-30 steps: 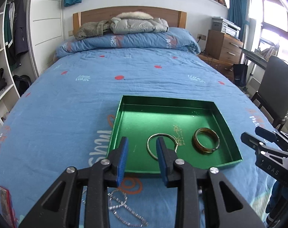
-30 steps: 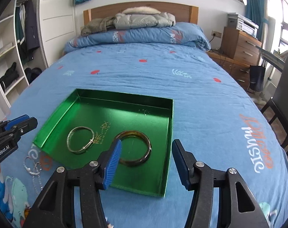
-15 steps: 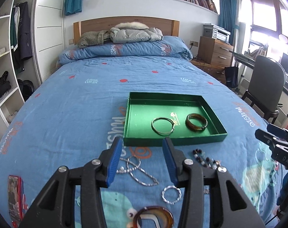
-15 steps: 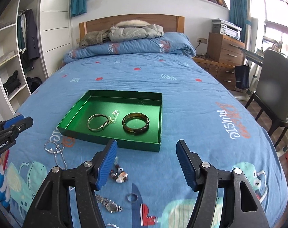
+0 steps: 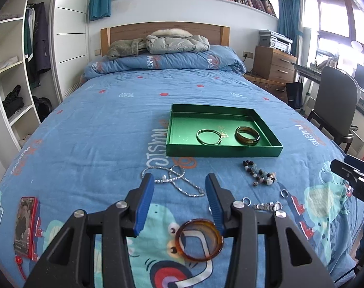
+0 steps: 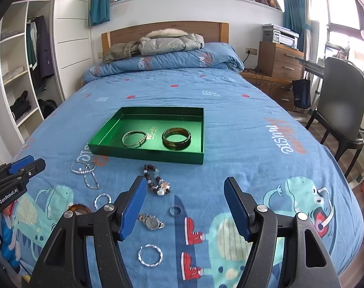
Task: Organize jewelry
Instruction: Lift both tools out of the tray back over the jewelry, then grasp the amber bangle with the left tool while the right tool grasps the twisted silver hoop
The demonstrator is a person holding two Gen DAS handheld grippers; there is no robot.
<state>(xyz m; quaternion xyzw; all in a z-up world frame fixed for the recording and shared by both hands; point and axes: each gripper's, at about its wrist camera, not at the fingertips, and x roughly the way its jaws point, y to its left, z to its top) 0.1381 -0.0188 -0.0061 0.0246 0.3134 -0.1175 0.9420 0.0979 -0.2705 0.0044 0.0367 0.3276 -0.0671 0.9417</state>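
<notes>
A green tray (image 5: 224, 150) (image 6: 143, 154) lies on the blue bedspread, holding a thin gold bangle (image 5: 207, 137) (image 6: 134, 139) and a brown bangle (image 5: 247, 135) (image 6: 176, 138). Nearer me, loose on the cover, are a silver chain (image 5: 174, 180) (image 6: 86, 172), a beaded bracelet (image 5: 260, 175) (image 6: 158, 182), an amber bangle (image 5: 198, 240), a watch (image 6: 151, 221), a ring (image 6: 175, 210) and a twisted silver hoop (image 6: 150, 255). My left gripper (image 5: 179, 180) hovers open above the chain's near end. Over the watch and ring, my right gripper (image 6: 185, 182) is open too. Neither holds anything.
A red phone (image 5: 26, 225) lies at the bed's near left. A grey chair (image 5: 335, 105) and wooden drawers (image 5: 274, 63) stand to the right of the bed. Folded bedding and coats (image 5: 172, 40) are piled at the headboard, and open shelves (image 5: 11, 64) line the left wall.
Both grippers have drawn back from the tray toward the foot of the bed, and their jaws stand wider. The loose jewelry in front of the tray has come into view.
</notes>
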